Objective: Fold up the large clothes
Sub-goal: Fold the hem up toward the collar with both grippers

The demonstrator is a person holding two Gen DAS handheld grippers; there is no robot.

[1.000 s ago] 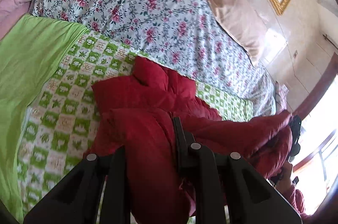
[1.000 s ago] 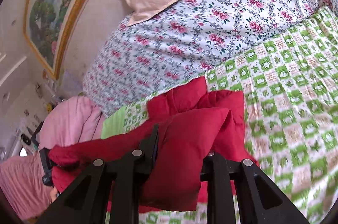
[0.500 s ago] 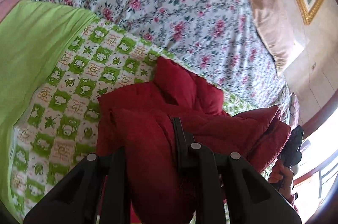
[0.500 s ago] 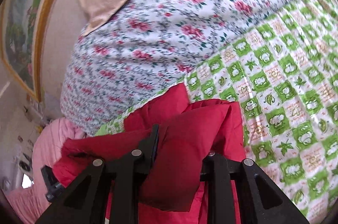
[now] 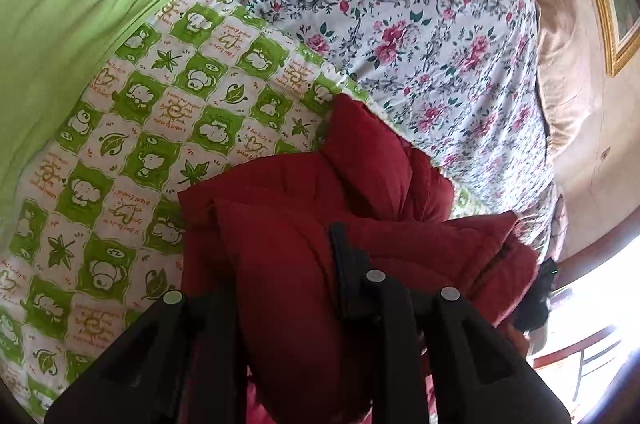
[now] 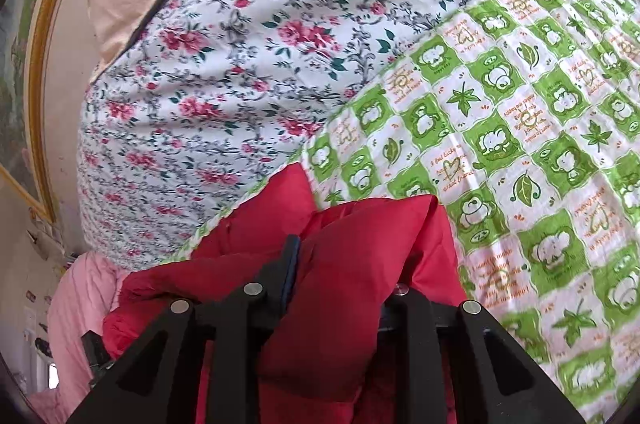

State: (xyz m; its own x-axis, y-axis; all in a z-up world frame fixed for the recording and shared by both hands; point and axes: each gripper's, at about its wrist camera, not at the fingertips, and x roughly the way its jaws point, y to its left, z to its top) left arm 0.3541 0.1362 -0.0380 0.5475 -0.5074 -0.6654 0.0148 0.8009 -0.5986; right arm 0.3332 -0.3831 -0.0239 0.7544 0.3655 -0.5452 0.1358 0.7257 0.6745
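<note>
Both claws, left [image 5: 280, 288] and right [image 6: 344, 276], each clenched on the red jacket [image 5: 320, 200], have dropped closer to the bed [image 6: 520, 128]; the left has just slackened slightly, so the fold is likely being laid down.

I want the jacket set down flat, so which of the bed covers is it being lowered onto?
The green-and-white checked blanket, printed with animals and leaves. The red jacket lies over it, while the rose-patterned quilt sits farther back.
</note>
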